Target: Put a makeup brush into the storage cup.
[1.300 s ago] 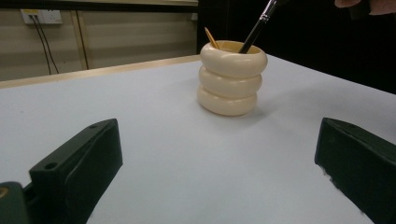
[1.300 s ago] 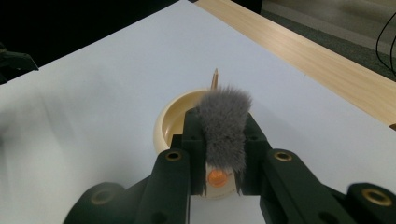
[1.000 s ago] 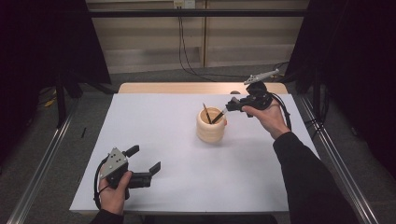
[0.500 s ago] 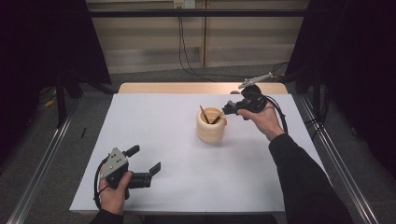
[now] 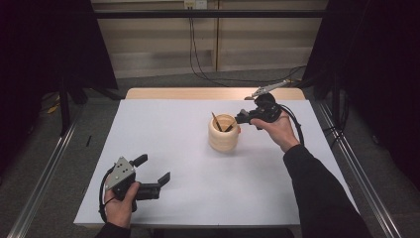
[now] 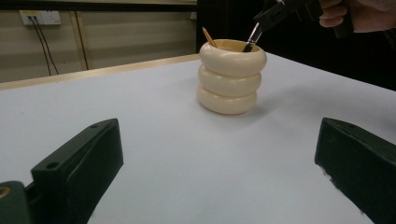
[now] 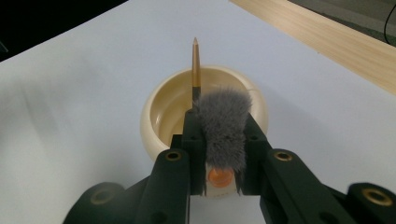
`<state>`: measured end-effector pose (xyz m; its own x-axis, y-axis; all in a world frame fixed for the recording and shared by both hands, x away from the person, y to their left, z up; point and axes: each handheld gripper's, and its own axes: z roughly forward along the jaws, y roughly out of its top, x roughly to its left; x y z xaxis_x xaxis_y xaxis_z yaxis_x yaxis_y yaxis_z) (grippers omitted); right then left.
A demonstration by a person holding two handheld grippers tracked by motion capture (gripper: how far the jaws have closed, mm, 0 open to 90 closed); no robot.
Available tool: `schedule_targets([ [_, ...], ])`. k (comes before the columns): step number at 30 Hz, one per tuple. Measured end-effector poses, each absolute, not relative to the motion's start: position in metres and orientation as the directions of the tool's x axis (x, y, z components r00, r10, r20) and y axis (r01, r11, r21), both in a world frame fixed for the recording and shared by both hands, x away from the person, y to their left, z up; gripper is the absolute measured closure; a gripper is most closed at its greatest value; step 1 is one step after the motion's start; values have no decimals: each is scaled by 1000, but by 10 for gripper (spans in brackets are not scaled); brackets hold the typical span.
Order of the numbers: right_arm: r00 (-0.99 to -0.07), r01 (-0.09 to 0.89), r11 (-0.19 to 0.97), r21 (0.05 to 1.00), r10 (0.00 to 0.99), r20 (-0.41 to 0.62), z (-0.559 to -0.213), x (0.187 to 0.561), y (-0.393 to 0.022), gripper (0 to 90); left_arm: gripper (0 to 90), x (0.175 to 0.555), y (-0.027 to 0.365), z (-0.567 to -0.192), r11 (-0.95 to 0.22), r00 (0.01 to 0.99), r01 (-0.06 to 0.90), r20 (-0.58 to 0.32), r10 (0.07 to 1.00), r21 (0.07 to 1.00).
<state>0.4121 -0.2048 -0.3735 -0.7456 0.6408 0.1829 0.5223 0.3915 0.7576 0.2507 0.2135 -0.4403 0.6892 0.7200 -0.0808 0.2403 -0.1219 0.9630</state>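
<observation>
While the right tool [image 7: 219, 140] is clamping a grey-bristled brush [image 7: 223, 122] over the cream holder [image 5: 224, 134], one pencil [image 7: 195, 70] is already standing inside; the left tool [image 5: 151, 173] is idling open on the desk [image 5: 173, 129].

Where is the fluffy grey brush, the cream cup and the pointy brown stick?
fluffy grey brush [image 7: 223, 128], right gripper view, on its bristles.
cream cup [image 6: 229, 84], left gripper view, on its middle ring.
pointy brown stick [image 7: 195, 65], right gripper view, on its tapered shaft.

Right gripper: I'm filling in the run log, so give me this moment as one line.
right gripper: shut on brush, over cup | left gripper: open, idle | pencil: in cup
</observation>
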Motion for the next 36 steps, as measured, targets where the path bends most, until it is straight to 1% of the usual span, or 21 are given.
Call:
schedule_targets([
  [25, -746, 508, 346, 788, 635, 202, -382, 405, -211, 755, 13, 252, 213, -441, -122, 694, 234, -78, 715, 964],
  [27, -744, 507, 341, 791, 637, 203, -382, 405, -211, 728, 14, 252, 212, -441, -123, 694, 236, -78, 715, 964],
  [36, -752, 492, 318, 810, 624, 212, -383, 404, -213, 696, 13, 256, 209, -441, -130, 691, 246, -79, 718, 961],
])
